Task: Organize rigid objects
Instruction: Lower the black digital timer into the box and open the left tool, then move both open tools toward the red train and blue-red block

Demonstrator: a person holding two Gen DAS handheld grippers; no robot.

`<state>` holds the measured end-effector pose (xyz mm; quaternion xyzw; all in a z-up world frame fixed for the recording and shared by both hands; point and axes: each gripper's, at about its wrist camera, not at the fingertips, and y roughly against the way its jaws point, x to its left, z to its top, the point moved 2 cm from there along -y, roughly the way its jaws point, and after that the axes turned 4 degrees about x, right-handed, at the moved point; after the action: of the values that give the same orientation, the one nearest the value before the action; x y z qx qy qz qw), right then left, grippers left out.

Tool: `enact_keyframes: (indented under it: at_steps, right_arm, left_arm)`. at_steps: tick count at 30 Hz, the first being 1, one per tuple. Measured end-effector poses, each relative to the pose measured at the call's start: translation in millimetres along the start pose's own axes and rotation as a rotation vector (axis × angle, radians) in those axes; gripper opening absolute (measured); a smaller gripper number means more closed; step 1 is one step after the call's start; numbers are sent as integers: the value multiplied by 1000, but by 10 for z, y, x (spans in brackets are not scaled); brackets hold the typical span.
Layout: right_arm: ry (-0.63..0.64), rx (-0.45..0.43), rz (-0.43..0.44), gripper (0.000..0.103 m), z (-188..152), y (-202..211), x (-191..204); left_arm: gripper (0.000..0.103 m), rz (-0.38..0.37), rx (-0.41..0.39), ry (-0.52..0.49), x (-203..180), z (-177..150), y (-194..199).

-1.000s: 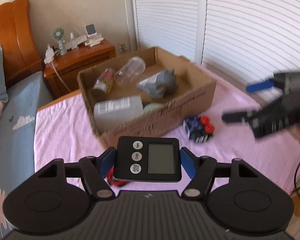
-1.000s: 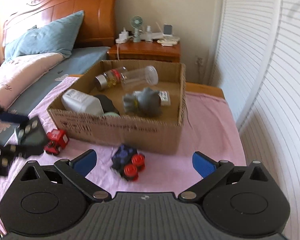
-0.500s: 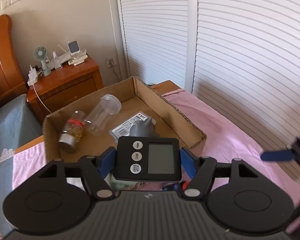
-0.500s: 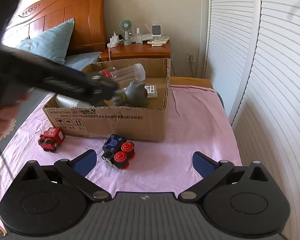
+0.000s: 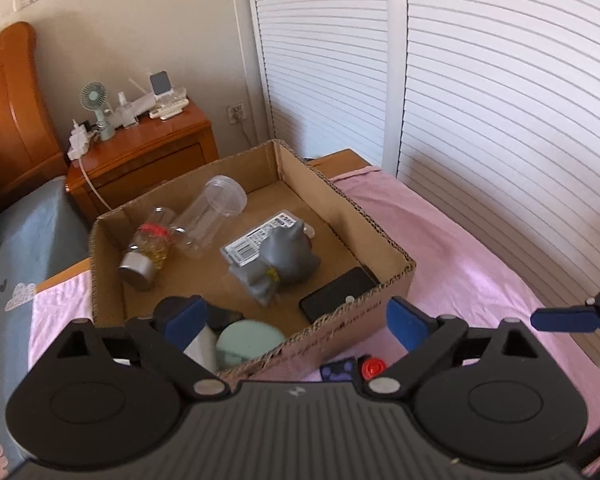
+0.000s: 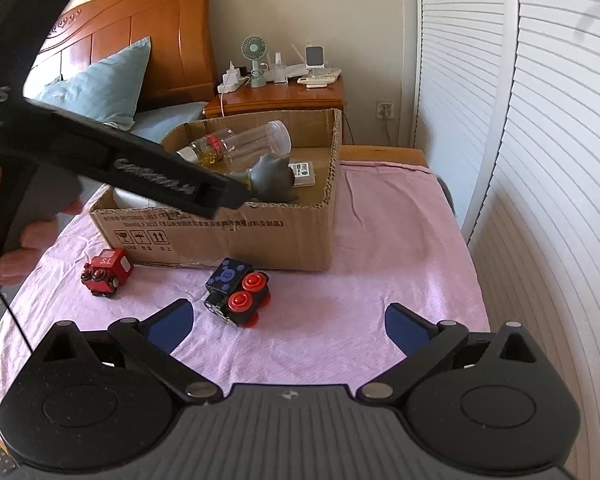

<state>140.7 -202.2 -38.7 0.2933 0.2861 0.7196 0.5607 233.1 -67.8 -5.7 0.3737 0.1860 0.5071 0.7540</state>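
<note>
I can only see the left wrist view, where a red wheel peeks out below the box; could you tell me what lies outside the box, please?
Observer: That wheel belongs to a black and blue train, lying on its side on the pink cloth before the cardboard box.
Operator: Anything else out there?
Observer: A red train stands upright on the cloth, farther to the person's left.
Operator: Is the right gripper holding anything?
Observer: No, the right gripper is open and empty.
</note>
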Motion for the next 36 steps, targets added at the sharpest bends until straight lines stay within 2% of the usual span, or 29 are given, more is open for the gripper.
enact_keyframes:
  at_steps: [6,10,16,25,36]
  right_arm:
    - [7,-15,7,103,-25,147,67]
    - [12,-30,22,103,-47,251,121]
    - [31,-45,40,103,-91,372,211]
    - [35,-21,23,103,-123,327,252]
    - [70,87,-32,103,-120,-59,292]
  left_arm:
    - [97,42,-5,23,96,-148,357]
    - [98,100,-5,42,184,-266,569]
    - [100,165,0,131,375,-561,727]
    - [100,242,46,302,567,-1158,370]
    - [101,216,139,420,700,-1553,-146]
